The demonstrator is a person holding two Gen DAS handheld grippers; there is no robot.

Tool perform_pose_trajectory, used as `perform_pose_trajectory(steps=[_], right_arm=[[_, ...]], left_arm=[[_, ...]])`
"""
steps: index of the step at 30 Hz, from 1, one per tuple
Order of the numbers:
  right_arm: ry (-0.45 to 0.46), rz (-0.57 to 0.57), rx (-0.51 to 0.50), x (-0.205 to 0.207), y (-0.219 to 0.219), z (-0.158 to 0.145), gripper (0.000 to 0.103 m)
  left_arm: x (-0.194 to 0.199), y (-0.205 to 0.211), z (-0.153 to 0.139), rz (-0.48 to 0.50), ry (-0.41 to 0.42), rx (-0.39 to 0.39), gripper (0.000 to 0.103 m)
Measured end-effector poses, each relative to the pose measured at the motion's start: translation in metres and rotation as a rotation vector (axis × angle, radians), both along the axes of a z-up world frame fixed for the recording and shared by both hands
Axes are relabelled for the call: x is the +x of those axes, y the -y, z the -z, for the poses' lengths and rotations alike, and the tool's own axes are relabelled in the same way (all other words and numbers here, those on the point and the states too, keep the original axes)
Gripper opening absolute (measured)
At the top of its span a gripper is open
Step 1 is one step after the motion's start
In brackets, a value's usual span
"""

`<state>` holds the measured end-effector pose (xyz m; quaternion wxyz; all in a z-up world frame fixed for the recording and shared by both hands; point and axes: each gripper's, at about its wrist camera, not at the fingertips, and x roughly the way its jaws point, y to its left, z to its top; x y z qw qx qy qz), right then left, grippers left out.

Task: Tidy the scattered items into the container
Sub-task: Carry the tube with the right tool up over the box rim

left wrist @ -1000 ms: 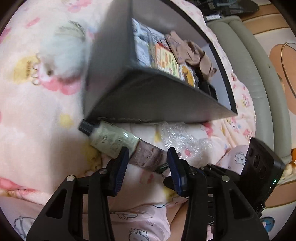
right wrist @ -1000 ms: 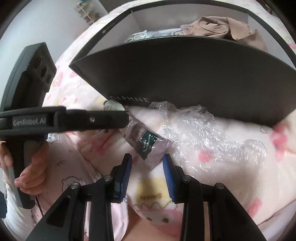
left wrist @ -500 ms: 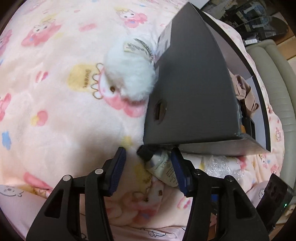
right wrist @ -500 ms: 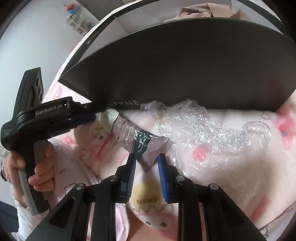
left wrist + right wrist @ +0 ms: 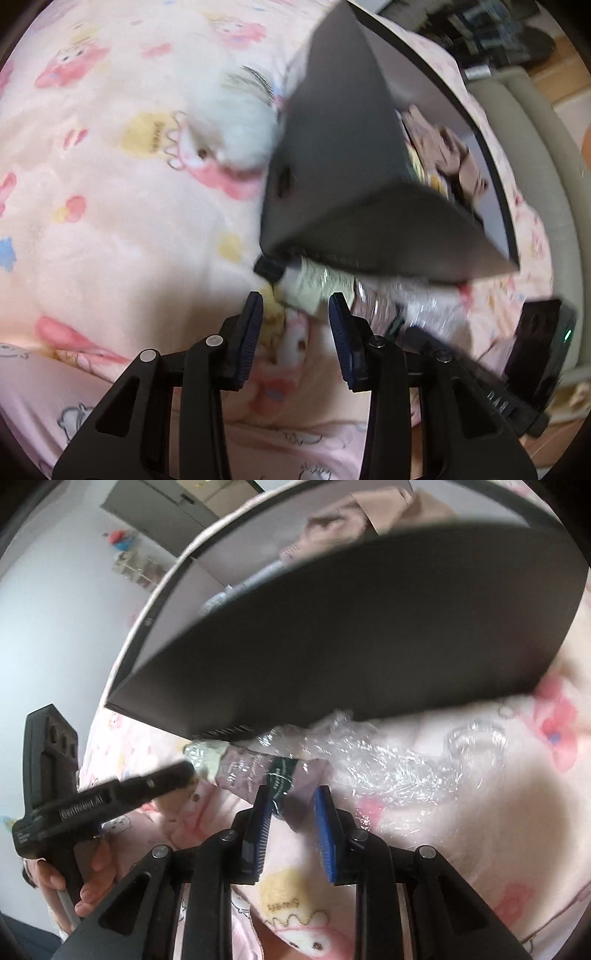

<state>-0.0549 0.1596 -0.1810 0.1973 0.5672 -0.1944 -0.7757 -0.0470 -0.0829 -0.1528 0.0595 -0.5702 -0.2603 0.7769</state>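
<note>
A dark grey box (image 5: 343, 184) stands on the pink blanket and holds cloth and packets; it also shows in the right wrist view (image 5: 351, 635). A cream tube with a black cap (image 5: 314, 284) lies against the box's near wall. My left gripper (image 5: 295, 314) is open, its fingertips either side of the tube's cap end. My right gripper (image 5: 291, 801) is narrowly open around the tube's crimped mauve end (image 5: 284, 779); I cannot tell whether the pads touch it. Crumpled clear plastic wrap (image 5: 388, 764) lies right of the tube. A white fluffy toy (image 5: 236, 125) rests left of the box.
The pink cartoon-print blanket (image 5: 110, 221) covers the whole surface. A grey sofa edge (image 5: 535, 147) runs along the right. The left gripper's handle and the hand holding it (image 5: 55, 812) fill the lower left of the right wrist view.
The right gripper's jaws narrowed around the tube's crimped end, then widened slightly. The left gripper swung left, then came back in around the tube's cap end. The box looms closer.
</note>
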Motion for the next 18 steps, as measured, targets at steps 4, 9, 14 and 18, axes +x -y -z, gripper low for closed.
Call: perform_pose_trajectory(steps=[4, 9, 14, 18], right_arm=[[-0.001, -0.028, 0.012, 0.0, -0.003, -0.004, 0.025], [-0.014, -0.018, 0.01, 0.001, 0.014, 0.009, 0.027], [-0.019, 0.041, -0.016, 0.004, 0.021, 0.022, 0.027], [0.053, 0.044, -0.026, -0.001, 0.026, 0.036, 0.028]], left_arm=[[-0.007, 0.004, 0.0, -0.054, -0.023, -0.022, 0.038], [-0.002, -0.011, -0.003, 0.029, -0.014, -0.044, 0.041], [0.016, -0.021, -0.005, 0.095, -0.003, 0.003, 0.041], [0.009, -0.02, 0.002, 0.066, 0.023, -0.016, 0.042]])
